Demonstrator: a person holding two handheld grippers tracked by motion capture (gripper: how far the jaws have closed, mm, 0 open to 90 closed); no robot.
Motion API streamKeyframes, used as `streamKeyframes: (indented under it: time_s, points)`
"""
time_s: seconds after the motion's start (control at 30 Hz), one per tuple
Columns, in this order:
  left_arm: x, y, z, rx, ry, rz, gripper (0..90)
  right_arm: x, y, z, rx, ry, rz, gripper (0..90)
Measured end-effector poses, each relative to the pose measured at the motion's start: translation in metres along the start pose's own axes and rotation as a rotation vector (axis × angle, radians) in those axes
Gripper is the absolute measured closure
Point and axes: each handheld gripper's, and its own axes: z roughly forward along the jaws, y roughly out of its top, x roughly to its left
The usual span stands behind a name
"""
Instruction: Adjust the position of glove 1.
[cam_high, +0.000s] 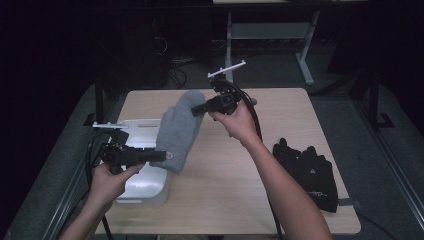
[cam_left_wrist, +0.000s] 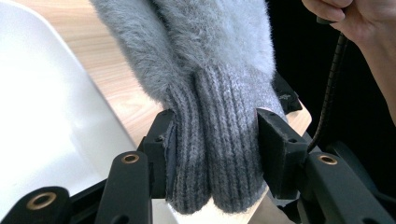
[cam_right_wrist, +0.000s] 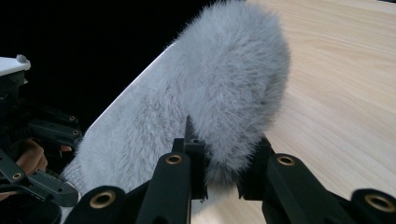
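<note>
1. My left gripper (cam_high: 159, 156) is clamped on the ribbed knit cuff of the fluffy grey wool mitten (cam_high: 179, 131). In the left gripper view the two black pads press the cuff (cam_left_wrist: 219, 154) from both sides.
2. My right gripper (cam_high: 196, 111) is closed on the fuzzy rounded tip of the same mitten. In the right gripper view the fur (cam_right_wrist: 224, 112) bulges out above the jaws that pinch it.
3. The mitten hangs stretched between my two grippers above the light wooden table (cam_high: 225, 175), running from the cuff at about 7 o'clock up to the tip at about 1 o'clock in the high view. It looks lifted off the tabletop, though I cannot tell whether its lower edge brushes anything.
4. The white rounded plastic bin (cam_high: 142, 187) sits under and just beside the cuff end, at 8 o'clock from the table's middle. In the left gripper view its white wall (cam_left_wrist: 42, 126) lies at 9 o'clock from the cuff.
5. A pair of black fabric gloves (cam_high: 307, 172) lies flat on the table at 4 o'clock, well apart from the mitten and past my right forearm.
</note>
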Motion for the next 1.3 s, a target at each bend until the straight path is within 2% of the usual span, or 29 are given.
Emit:
streamKeyframes:
  time_s: [0.17,0.47,0.97,1.27,1.3]
  points:
    - [0.005,-0.004,-0.007,-0.015,0.008,-0.021,52.2,0.005,0.005,0.01,0.014,0.012,-0.005,76.7]
    - [0.013,-0.011,-0.018,-0.033,0.029,-0.024,52.1,0.011,0.012,0.026,0.029,0.023,-0.014,76.6]
    - [0.032,-0.025,-0.035,-0.049,0.053,-0.07,52.1,0.024,0.026,0.06,0.078,0.036,-0.035,76.6]
    - [0.045,-0.037,-0.034,-0.049,0.061,-0.096,52.0,0.023,0.027,0.083,0.118,0.041,-0.036,76.5]
    - [0.046,-0.039,-0.033,-0.05,0.06,-0.11,52.0,0.023,0.027,0.085,0.122,0.043,-0.034,76.5]
